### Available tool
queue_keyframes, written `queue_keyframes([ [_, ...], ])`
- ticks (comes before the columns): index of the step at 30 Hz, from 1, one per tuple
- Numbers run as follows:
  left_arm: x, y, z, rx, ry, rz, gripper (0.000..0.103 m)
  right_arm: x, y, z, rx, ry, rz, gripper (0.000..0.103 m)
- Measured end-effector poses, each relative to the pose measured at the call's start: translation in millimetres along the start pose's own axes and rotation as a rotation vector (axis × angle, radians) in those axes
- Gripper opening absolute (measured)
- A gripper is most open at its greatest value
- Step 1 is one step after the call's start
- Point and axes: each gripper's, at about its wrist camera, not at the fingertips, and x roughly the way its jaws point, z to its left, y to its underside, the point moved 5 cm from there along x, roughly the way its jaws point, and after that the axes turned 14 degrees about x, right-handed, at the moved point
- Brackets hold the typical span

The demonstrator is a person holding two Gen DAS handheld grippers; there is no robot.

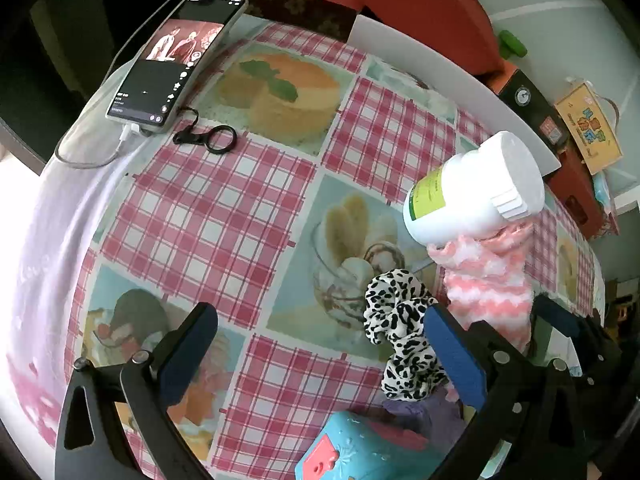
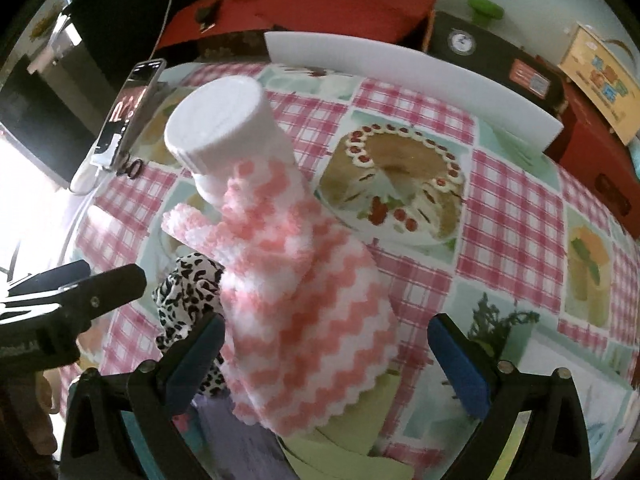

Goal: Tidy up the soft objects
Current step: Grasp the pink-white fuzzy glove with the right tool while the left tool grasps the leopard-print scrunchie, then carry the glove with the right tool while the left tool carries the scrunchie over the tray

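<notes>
A pink-and-white zigzag knit cloth [image 2: 304,320] is heaped up between the fingers of my right gripper [image 2: 328,364], which is open around it. A white bottle [image 2: 224,132] leans tilted on top of that cloth [image 1: 488,284]. A leopard-print scrunchie [image 1: 400,332] lies just left of the cloth, against the right finger of my left gripper [image 1: 320,352], which is open above the tablecloth. A purple cloth [image 1: 432,412] and a teal box [image 1: 360,448] lie under the scrunchie. In the right wrist view a green cloth [image 2: 352,432] sits beneath the knit cloth.
A phone [image 1: 176,68] on a charging cable leans at the far left, with a black clip ring [image 1: 208,138] beside it. A white board [image 1: 440,80] stands along the table's far edge, with red and black boxes behind. The checked tablecloth [image 1: 208,220] shows bare at left.
</notes>
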Motion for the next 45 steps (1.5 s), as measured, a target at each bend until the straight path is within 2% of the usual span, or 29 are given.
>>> queue_keyframes([
  [4,1.1,1.5,-2.0,-0.009,0.021,0.006,0.102,3.0,-0.2,8.4,-0.018,-0.018,-0.009,0.088],
  [6,2.6,0.2,-4.5,-0.003,0.026,0.011,0.102,4.3,0.4,10.1,-0.026,-0.019,-0.012,0.076],
  [8,3.8,-0.5,-7.0,0.004,0.032,0.013,0.102,5.9,0.8,7.9,-0.020,-0.037,0.001,0.052],
  [13,5.8,-2.8,-15.3,0.026,0.046,0.013,0.102,0.8,-0.5,-6.8,0.021,-0.078,-0.009,0.032],
  [19,7.0,-6.2,-29.2,0.071,0.067,0.007,0.098,-11.2,1.7,-20.5,0.047,-0.092,-0.045,0.025],
  [27,16.6,-7.4,-45.7,0.127,0.081,0.036,0.066,-23.2,14.1,-30.6,0.084,-0.113,-0.076,0.025],
  [30,18.5,-8.3,-53.8,0.152,0.091,0.037,0.058,-23.3,17.2,-29.6,0.078,-0.114,-0.079,0.025],
  [34,22.4,-9.6,-64.0,0.167,0.102,0.043,0.052,-20.7,20.3,-27.6,0.080,-0.128,-0.073,0.025],
  [36,25.6,-10.3,-67.9,0.169,0.103,0.048,0.041,-19.2,21.7,-26.0,0.079,-0.133,-0.070,0.025],
  [45,22.6,-12.5,-77.0,0.175,0.106,0.028,0.026,-21.3,22.6,-27.2,0.087,-0.146,-0.076,0.025],
])
